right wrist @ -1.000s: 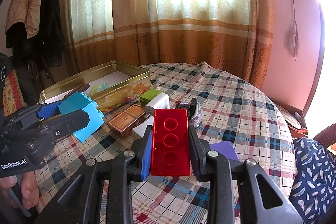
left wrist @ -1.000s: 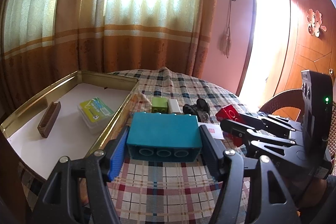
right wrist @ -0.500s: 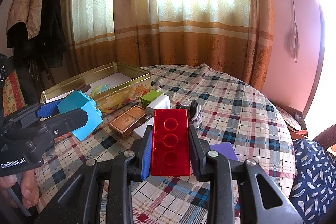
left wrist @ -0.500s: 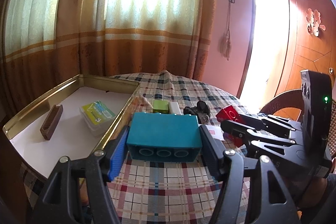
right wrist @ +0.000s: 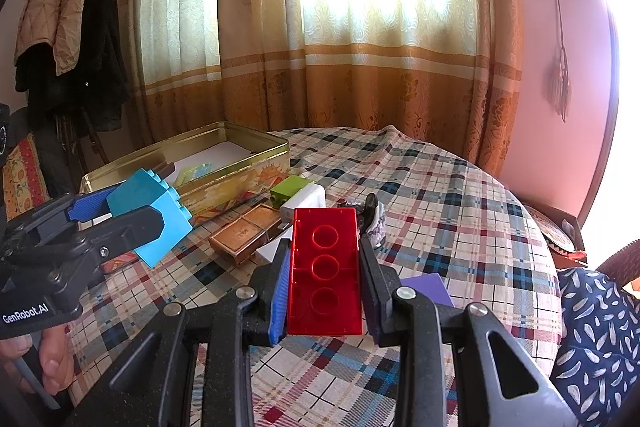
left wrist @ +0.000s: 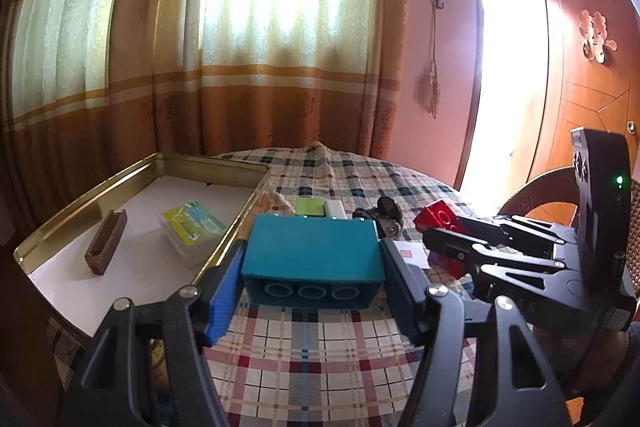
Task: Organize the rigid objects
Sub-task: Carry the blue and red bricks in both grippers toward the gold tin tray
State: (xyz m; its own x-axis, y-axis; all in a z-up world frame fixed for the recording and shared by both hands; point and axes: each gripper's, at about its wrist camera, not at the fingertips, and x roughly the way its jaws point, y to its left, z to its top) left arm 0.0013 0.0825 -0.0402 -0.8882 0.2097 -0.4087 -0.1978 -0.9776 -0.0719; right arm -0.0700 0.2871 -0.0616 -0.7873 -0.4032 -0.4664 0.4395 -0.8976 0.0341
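Teal brick (left wrist: pixel 314 250) pinched in left gripper (left wrist: pixel 312 273), red brick (right wrist: pixel 325 265) in right gripper (right wrist: pixel 325 279), both aloft over plaid tablecloth (right wrist: pixel 448 211). Risk: smooth sides (slick plastic) may slip, or clip the gold tin (left wrist: pixel 60 227) rim. Curtains (right wrist: pixel 360 47) beyond, backlit.

Comb (left wrist: pixel 106 247), card pack (left wrist: pixel 193 229) in tin (left wrist: pixel 216 169).

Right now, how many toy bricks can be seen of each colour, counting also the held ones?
Teal: 1, the teal brick in the left gripper.
Red: 1, the red brick in the right gripper.
Green: 1, the green brick lying on the table.
Total: 3.
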